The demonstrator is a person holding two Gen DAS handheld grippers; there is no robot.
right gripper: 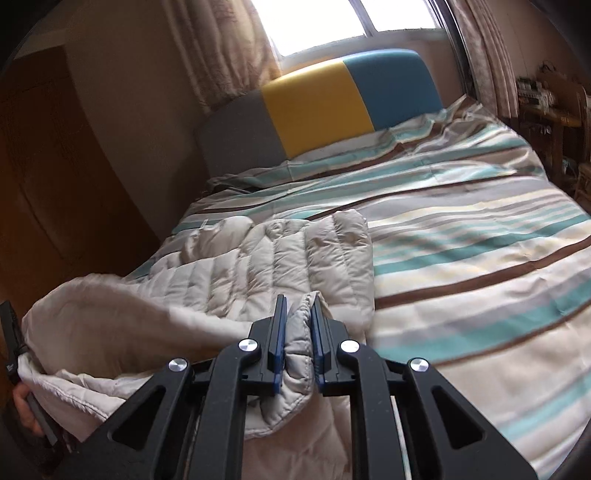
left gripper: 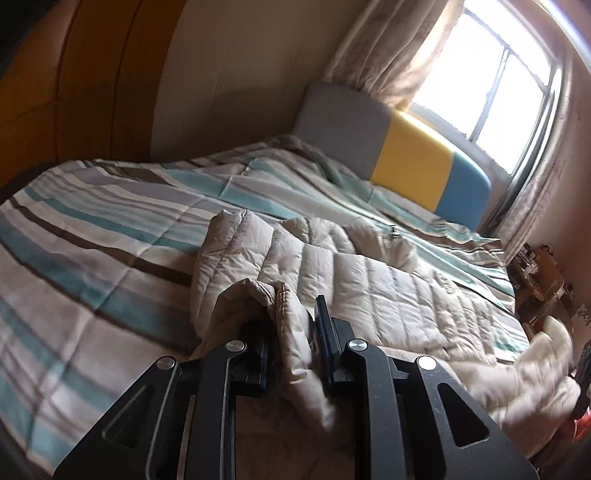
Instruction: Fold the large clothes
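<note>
Left gripper (left gripper: 291,325), right gripper (right gripper: 298,325) each pinch puffy quilted beige jacket (right gripper: 266,254) hem; striped bedspread (right gripper: 461,236) beneath.

Your left wrist cam sits right behind the left gripper (left gripper: 295,325), looking along its fingers and angled down across the bed (left gripper: 92,229). It's tilted, so the headboard (left gripper: 406,155) and window (left gripper: 498,92) land upper right, the wardrobe (left gripper: 74,81) upper left. Your right wrist cam sits just behind the right gripper (right gripper: 298,328), same downward slant, facing the headboard (right gripper: 332,107) more squarely, w/ the window (right gripper: 351,18) top centre. Both are v. close to the beige puffer jacket (left gripper: 351,273), which fills the near foreground. Shared: jacket (right gripper: 258,258), striped duvet (right gripper: 461,240), headboard, curtains (left gripper: 388,48), window. The right cam also catches your left gripper (right gripper: 11,339) at its left edge.
</note>
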